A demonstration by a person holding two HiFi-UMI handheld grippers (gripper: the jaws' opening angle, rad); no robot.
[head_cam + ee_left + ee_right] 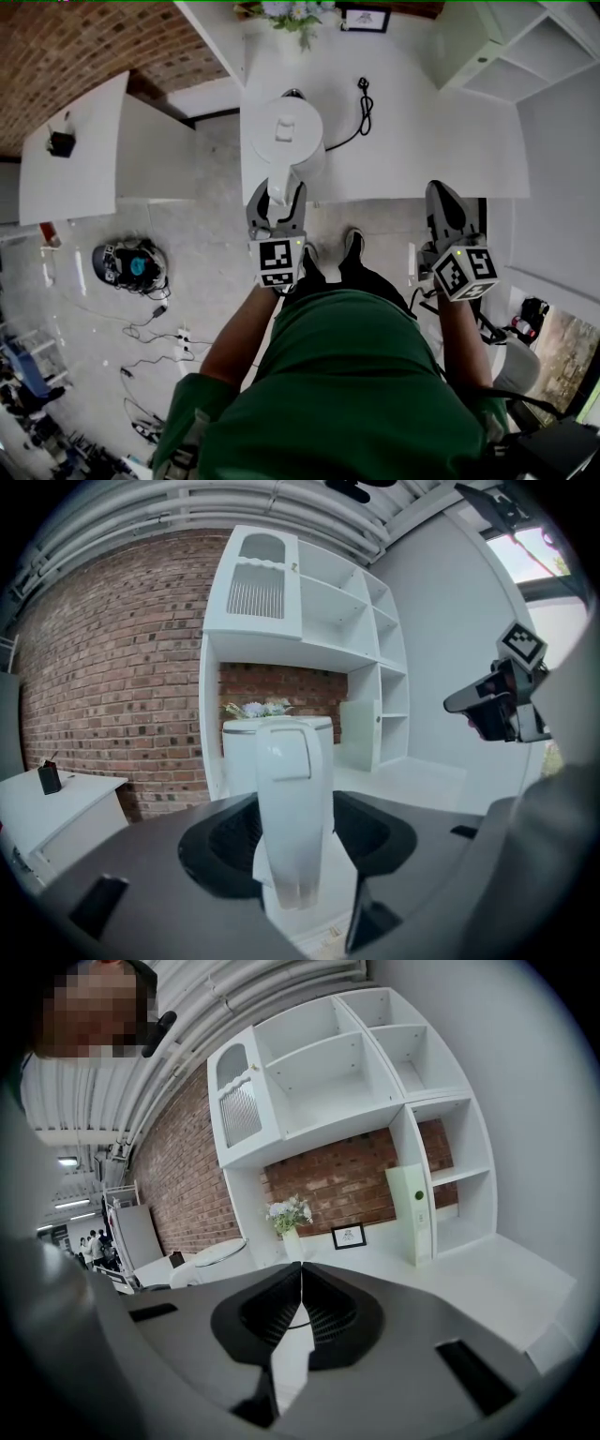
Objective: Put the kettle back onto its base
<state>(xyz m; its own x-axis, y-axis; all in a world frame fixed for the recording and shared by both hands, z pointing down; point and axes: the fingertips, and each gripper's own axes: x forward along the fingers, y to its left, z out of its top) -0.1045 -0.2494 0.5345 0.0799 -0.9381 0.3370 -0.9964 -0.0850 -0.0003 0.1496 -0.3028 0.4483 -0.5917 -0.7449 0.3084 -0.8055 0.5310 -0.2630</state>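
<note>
Straddling kettle handle (293,827), left claw (277,194) spread.

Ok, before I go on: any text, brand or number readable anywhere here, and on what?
No text can be read in any view.
Small black-framed picture on the white table: print too small to read.
White electric kettle: no visible brand or label.
Black-and-white marker cubes: square patterns only, no letters or numbers.

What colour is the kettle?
White, with a thin silver band near the top. The kettle shows best in the left gripper view.
</note>
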